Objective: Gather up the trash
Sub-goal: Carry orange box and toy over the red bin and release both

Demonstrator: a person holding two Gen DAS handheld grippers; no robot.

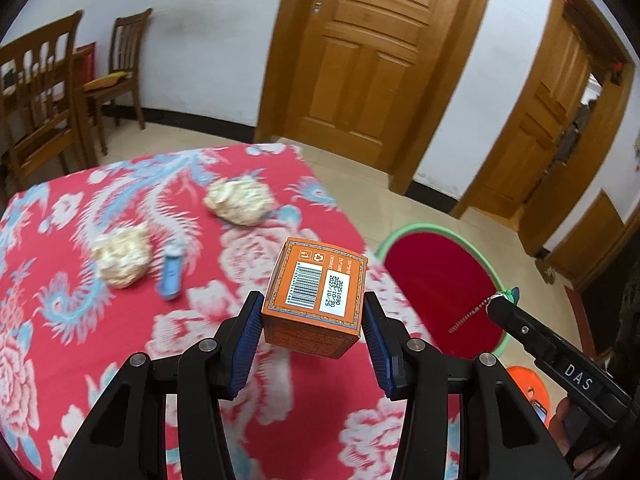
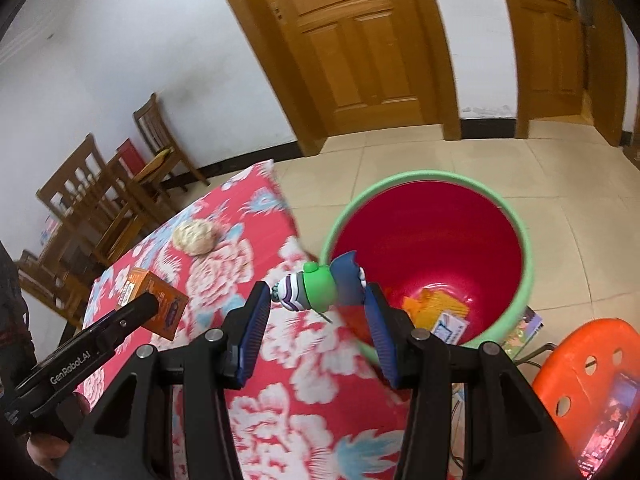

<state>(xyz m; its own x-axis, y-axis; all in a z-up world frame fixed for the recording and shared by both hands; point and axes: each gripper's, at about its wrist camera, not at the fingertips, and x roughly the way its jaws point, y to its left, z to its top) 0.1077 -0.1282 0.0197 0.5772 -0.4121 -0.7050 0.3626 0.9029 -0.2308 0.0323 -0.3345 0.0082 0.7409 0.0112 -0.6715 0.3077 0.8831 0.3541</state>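
Observation:
My left gripper is shut on an orange carton with a barcode label, held above the red flowered tablecloth. The carton also shows in the right wrist view. My right gripper is shut on a small green, purple and blue toy-like piece near the table's edge, just left of the red bin with a green rim. The bin also shows in the left wrist view. Two crumpled paper balls and a small blue item lie on the table.
The bin holds yellow and white scraps. An orange plastic stool stands right of the bin. Wooden chairs stand beyond the table at the left. Wooden doors line the far wall. The floor is tiled.

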